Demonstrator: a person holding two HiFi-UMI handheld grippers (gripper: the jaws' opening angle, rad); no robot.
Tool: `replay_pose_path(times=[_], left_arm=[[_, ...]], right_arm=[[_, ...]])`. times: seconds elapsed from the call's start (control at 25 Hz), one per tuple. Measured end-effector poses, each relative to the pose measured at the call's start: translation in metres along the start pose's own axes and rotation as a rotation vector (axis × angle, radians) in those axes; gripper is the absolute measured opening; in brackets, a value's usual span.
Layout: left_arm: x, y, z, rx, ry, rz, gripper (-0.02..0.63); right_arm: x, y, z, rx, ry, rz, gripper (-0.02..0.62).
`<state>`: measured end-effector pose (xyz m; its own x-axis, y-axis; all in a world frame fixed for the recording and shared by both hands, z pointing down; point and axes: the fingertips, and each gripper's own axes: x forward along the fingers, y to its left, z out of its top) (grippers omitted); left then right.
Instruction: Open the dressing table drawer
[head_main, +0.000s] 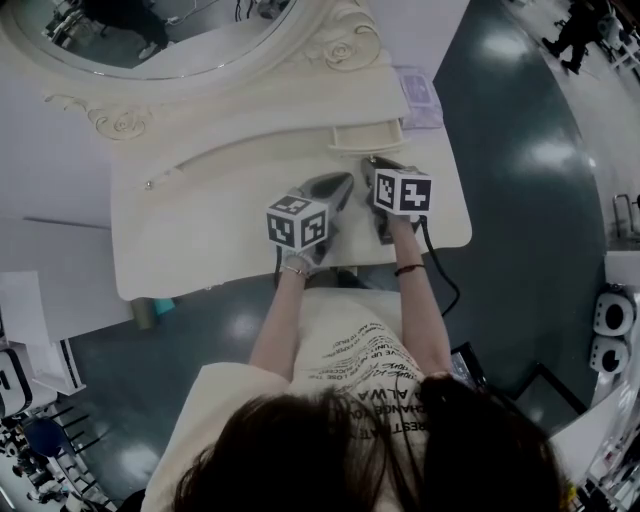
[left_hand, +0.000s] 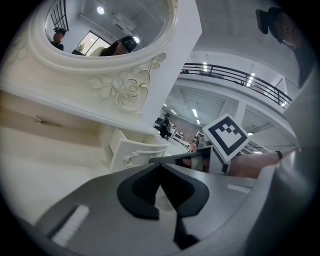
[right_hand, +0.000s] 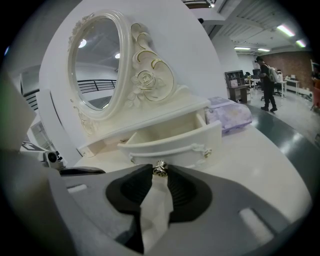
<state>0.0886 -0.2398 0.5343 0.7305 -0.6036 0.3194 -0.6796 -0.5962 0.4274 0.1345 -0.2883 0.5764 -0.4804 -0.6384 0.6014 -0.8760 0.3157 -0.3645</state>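
cream dressing table (head_main: 200, 225) with a smooth satiny painted look, shiny metal knob (right_hand: 160, 169) on the drawer (right_hand: 175, 144), glossy glass mirror (right_hand: 95, 65), dark floor (head_main: 520, 200) pretty glossy too

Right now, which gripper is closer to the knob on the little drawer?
The right gripper: its jaws are closed on the knob of the open drawer. The left gripper is beside it, further left, jaws together, short of the drawer.
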Motion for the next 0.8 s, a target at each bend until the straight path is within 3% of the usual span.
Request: replay_pose_path(times=[0.32, 0.8], left_arm=[[0.0, 0.0, 0.001, -0.005, 0.0, -0.001, -0.002], [-0.005, 0.0, 0.007, 0.018, -0.014, -0.024, -0.002]], right_arm=[[-0.006, 0.002, 0.001, -0.021, -0.009, 0.02, 0.114], [-0.033, 0.012, 0.0, -0.104, -0.036, 0.176, 0.112]])
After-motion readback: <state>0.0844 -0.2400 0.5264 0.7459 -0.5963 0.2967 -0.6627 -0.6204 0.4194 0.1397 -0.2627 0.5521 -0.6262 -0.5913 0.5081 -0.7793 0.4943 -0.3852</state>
